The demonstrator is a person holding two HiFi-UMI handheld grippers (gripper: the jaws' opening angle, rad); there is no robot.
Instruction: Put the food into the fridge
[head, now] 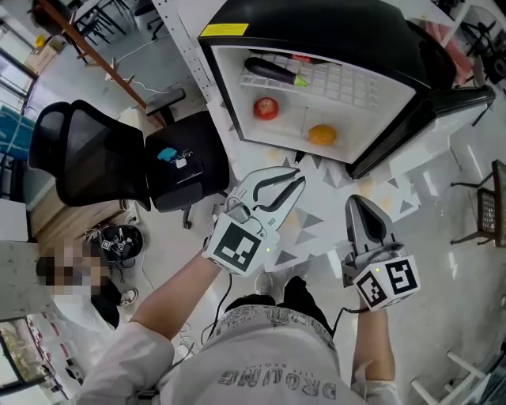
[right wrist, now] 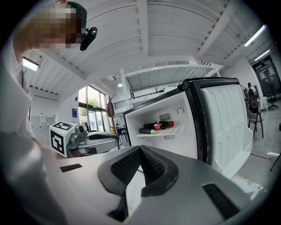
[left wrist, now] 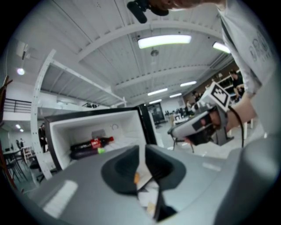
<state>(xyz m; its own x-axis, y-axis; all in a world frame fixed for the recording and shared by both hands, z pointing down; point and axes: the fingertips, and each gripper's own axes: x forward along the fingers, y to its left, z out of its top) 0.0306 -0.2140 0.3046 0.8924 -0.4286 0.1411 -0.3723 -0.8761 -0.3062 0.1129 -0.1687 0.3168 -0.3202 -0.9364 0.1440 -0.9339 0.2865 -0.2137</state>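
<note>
From the head view we see the open fridge holding an apple and an orange, with the left gripper and right gripper in front. The left gripper view shows us its jaws a slit apart and empty. The right gripper view adds jaws together on nothing, and a cola bottle lying on the shelf.

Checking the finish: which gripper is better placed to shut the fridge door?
Probably the right gripper: empty, and nearer the open door, which hangs on its side. The left gripper faces the shelves.

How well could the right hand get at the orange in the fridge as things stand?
Probably yes. The fridge stands open, the orange lies in its lower part, and nothing shows between it and the right tongs. Their jaws are together, so they would need to open first.
</note>
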